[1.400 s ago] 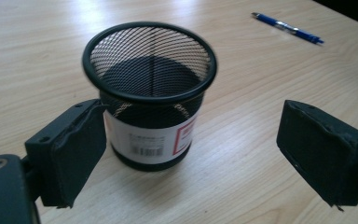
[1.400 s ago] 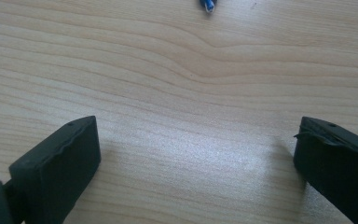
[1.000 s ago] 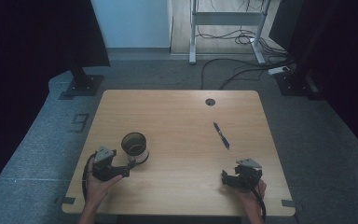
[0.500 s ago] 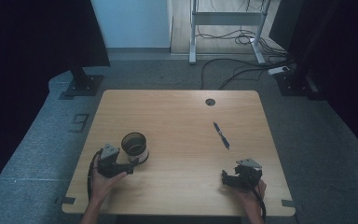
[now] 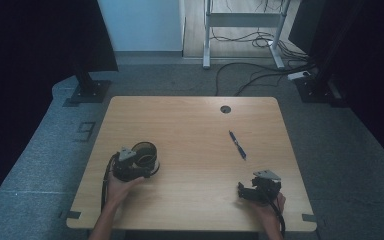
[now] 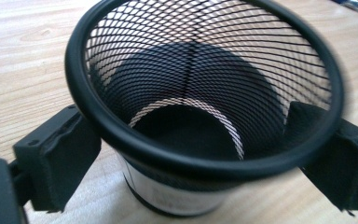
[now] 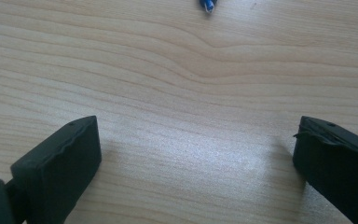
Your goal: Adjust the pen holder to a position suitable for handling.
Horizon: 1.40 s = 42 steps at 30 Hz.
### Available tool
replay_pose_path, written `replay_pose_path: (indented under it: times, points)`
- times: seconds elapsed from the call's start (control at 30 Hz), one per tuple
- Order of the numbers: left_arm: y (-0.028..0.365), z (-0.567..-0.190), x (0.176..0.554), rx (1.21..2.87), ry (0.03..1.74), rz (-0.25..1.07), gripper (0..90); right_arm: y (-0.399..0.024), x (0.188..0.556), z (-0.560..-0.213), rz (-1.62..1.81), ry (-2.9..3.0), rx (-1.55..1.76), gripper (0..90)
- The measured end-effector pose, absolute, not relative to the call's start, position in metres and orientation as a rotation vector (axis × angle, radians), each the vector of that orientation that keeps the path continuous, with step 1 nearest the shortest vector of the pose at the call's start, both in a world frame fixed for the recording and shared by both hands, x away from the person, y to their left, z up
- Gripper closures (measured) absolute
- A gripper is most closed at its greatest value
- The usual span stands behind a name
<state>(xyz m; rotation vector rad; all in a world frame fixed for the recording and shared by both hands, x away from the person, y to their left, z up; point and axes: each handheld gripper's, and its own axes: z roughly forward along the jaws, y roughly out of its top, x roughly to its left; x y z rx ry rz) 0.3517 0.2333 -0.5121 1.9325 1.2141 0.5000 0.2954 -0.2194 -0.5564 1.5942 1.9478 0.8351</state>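
A black mesh cup [image 5: 145, 153] stands upright on the wooden table [image 5: 190, 125] at the front left. My left gripper [image 5: 141, 166] is open around it. In the left gripper view the cup [image 6: 205, 93] sits between the two spread jaws of that gripper [image 6: 196, 156], its rim close against both pads; the cup holds nothing. A blue pen [image 5: 237, 145] lies right of centre. My right gripper [image 5: 243, 192] rests open near the front right edge. Between the jaws of this gripper [image 7: 196, 154] is only bare wood, with the pen's tip [image 7: 207, 4] farther ahead.
A round cable hole [image 5: 225, 109] sits near the table's far edge. Behind the table are cables [image 5: 260, 75] on the floor, a metal frame [image 5: 240, 30], and dark stands at both sides.
My left gripper has slid forward and right, so that the mesh cup now stands between its jaws. The right gripper and the pen have not moved.
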Motion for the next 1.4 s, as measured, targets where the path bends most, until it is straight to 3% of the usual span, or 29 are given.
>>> replay_pose_path:
  times: [0.5,1.4]
  points:
    - [0.220,-0.516,0.359,1.958,1.126,0.559,9.4,-0.220,0.295,-0.556,0.835,1.947,1.594,0.3]
    - [0.200,-0.483,0.347,1.906,1.059,0.554,9.5,-0.219,0.295,-0.556,0.835,1.947,1.594,0.4]
